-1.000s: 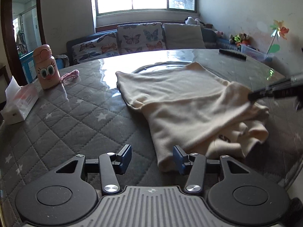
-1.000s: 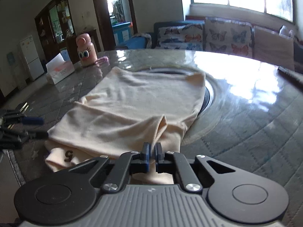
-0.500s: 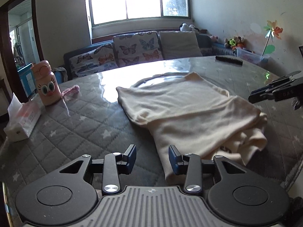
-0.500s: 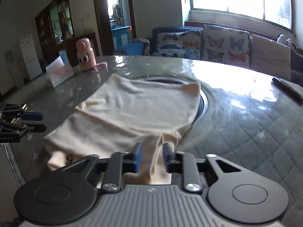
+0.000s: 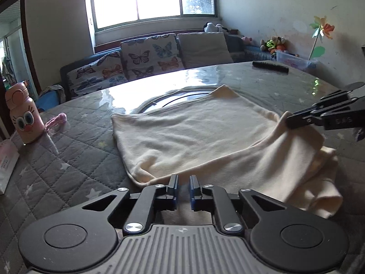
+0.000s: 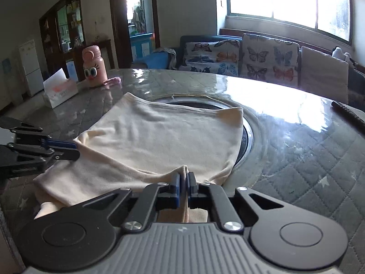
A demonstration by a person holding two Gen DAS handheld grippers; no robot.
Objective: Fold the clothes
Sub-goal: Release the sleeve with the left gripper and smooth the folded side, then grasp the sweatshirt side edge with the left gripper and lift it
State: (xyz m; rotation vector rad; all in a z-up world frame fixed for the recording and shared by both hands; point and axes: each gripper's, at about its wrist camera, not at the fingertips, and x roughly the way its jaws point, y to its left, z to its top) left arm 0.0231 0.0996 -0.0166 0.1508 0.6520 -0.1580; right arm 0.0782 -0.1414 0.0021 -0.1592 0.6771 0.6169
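Cream garment [image 5: 200, 137] spread on quilted tabletop [image 5: 68, 159], near edge lifted. Right tongs [image 6: 183, 180] clamped on fabric ridge. Left tongs [image 5: 183, 183] narrowed around near hem, small gap remaining.

You've got a soft cream knit garment [image 5: 205, 134] here, matt and slightly fuzzy, the kind of cloth that bunches into thick rolls at the edge. Your desk [image 6: 314, 159] is grey quilted fabric with little stars, sitting under a clear glossy sheet that throws hard window glare. Both hand-held grippers, the left hand-held gripper [image 5: 183, 189] and the right hand-held gripper [image 6: 183, 188], look like matt black plastic with shiny metal screw heads, ribbed grey housing and blue pads [image 6: 176, 189]. The pink bottle [image 6: 94, 67] reads as smooth plastic. The tissue box [image 6: 59, 91] looks like plain card with paper poking out.
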